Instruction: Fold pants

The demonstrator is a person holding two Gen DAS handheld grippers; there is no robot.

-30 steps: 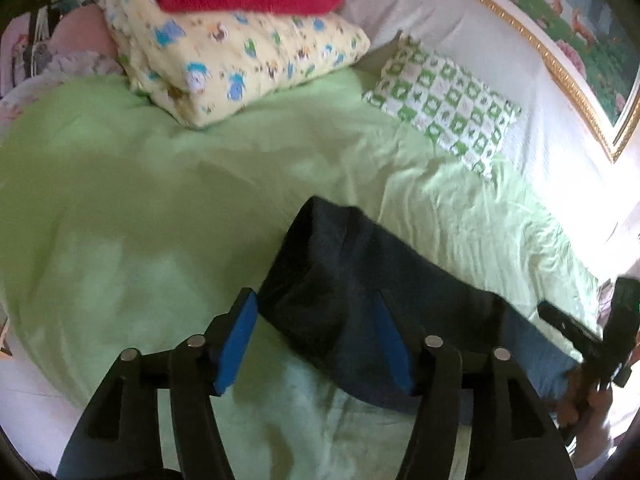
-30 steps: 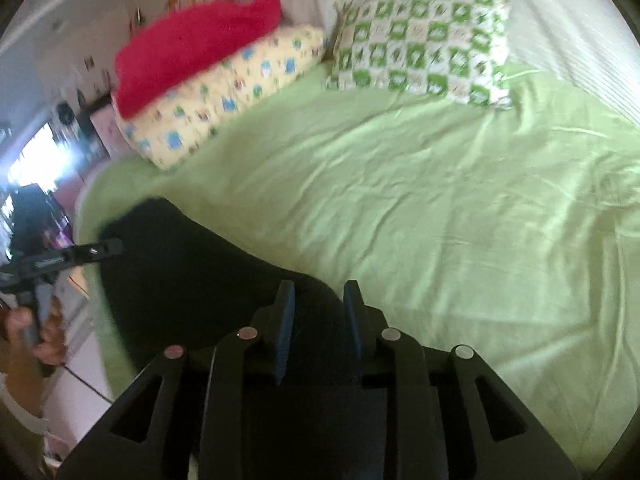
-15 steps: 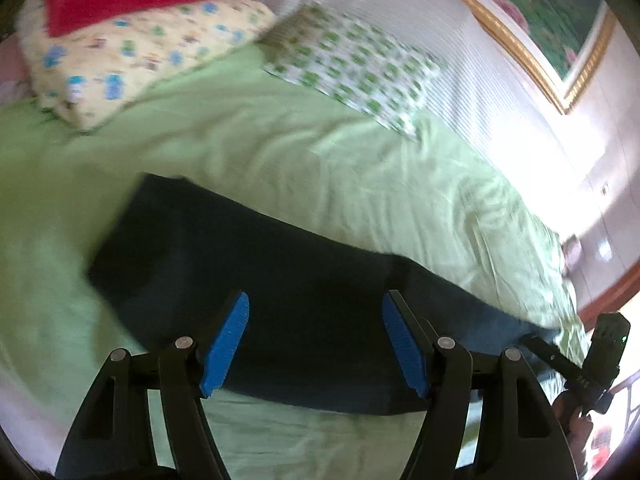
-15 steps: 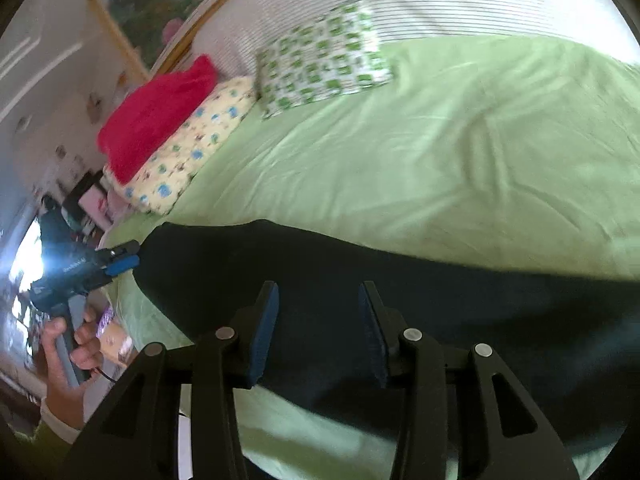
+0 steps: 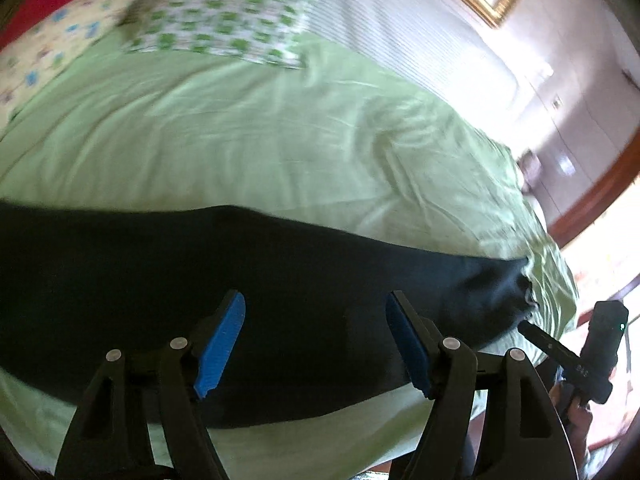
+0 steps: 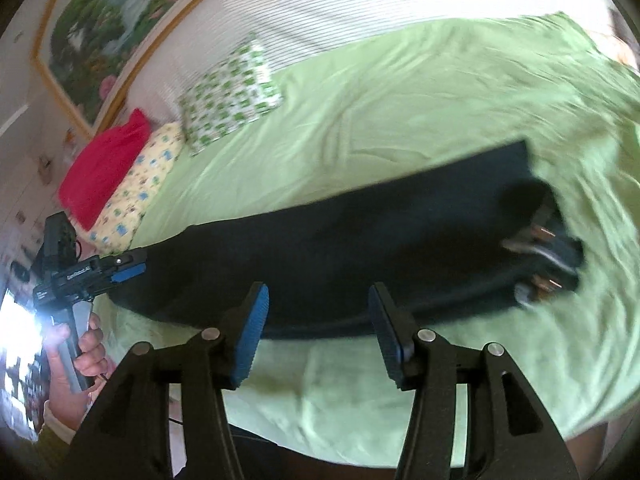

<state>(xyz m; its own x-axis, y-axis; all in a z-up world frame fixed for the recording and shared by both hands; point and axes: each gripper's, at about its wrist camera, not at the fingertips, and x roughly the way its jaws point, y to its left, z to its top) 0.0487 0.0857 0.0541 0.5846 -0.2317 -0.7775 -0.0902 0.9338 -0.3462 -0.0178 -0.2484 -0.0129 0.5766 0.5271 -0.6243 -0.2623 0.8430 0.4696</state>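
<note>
Dark navy pants (image 5: 240, 280) lie stretched lengthwise across the near part of a green bed (image 5: 240, 140). In the right wrist view the pants (image 6: 360, 248) show the waist end with metal fastenings (image 6: 544, 256) at the right. My left gripper (image 5: 314, 340) is open and empty, held over the pants' middle. My right gripper (image 6: 316, 332) is open and empty, over the pants' near edge. Each gripper shows in the other's view: the right one (image 5: 576, 360) by the pants' right end, the left one (image 6: 100, 272) by their left end.
A green-checked pillow (image 6: 228, 100), a yellow patterned pillow (image 6: 136, 192) and a red blanket (image 6: 104, 172) lie at the head of the bed. A white striped sheet (image 6: 360, 4) and a framed picture (image 6: 120, 20) stand behind. The bed's near edge (image 6: 360, 432) drops off below.
The pants have gone from bunched up to lying stretched flat. My right gripper has opened and let go of them. Both grippers have pulled back and swung towards each other's side.
</note>
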